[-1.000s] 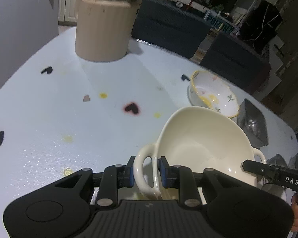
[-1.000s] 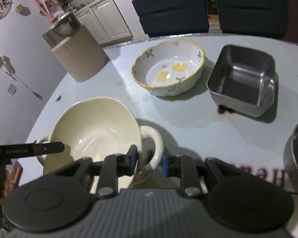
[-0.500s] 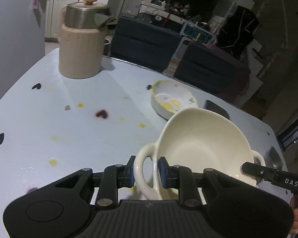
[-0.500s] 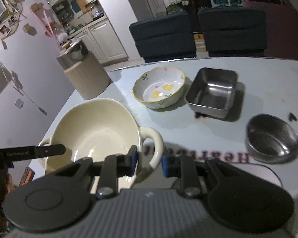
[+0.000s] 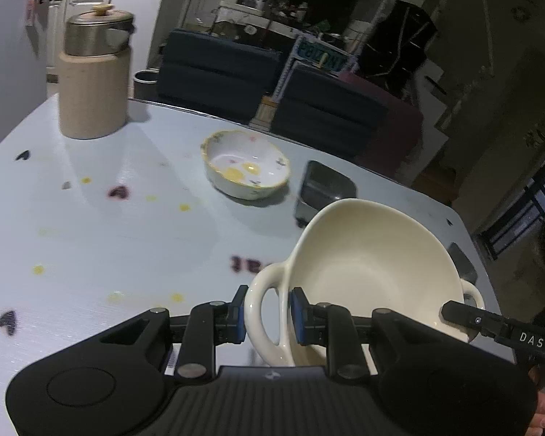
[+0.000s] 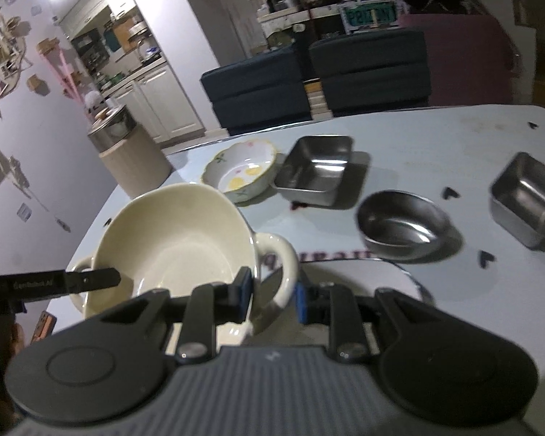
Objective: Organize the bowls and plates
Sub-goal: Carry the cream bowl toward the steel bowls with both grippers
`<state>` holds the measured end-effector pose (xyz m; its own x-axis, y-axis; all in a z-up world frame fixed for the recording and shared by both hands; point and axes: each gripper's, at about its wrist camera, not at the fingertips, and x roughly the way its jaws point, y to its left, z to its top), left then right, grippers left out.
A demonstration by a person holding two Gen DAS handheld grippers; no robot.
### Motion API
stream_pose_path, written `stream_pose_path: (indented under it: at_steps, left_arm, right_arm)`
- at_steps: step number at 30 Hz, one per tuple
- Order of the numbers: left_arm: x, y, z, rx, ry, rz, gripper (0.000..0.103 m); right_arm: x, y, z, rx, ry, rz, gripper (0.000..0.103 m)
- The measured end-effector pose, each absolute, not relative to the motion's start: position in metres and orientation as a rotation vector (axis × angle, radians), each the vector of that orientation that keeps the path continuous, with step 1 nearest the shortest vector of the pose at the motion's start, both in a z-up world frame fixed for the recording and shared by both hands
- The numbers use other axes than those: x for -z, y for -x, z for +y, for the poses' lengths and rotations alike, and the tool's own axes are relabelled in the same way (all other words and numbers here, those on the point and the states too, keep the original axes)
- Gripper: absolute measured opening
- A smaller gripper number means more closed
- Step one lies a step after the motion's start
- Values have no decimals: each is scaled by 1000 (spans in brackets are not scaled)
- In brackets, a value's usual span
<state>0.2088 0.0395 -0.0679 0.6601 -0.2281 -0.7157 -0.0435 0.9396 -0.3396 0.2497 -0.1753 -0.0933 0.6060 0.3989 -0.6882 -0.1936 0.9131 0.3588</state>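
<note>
A cream two-handled bowl (image 5: 374, 269) hangs tilted above the pale table (image 5: 91, 239), carried by both grippers. My left gripper (image 5: 267, 314) is shut on its left loop handle, blue pads pressing either side. In the right wrist view the same cream bowl (image 6: 174, 243) fills the left, and my right gripper (image 6: 270, 296) is shut on its right handle. A floral bowl with a yellow rim (image 6: 241, 170) sits farther back on the table. The rim of a white plate (image 6: 399, 272) shows under the right gripper.
Beside the floral bowl stands a square steel dish (image 6: 314, 170), with a round steel bowl (image 6: 403, 223) and a second square steel tin (image 6: 527, 200) to its right. A tall beige canister with a metal lid (image 5: 94, 83) stands at the table's far left. Dark chairs line the far edge.
Both grippers have risen and drawn back with the cream bowl still held by its handles. More of the table, the steel dishes and a white plate have come into view.
</note>
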Motion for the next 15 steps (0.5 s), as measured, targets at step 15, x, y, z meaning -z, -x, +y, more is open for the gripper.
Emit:
stream_pose_path:
  at_steps: [15]
  left_arm:
    - [97,-229,-20,172,314,928,26]
  right_arm:
    - [114,-235,-240,-244,-301,894,29]
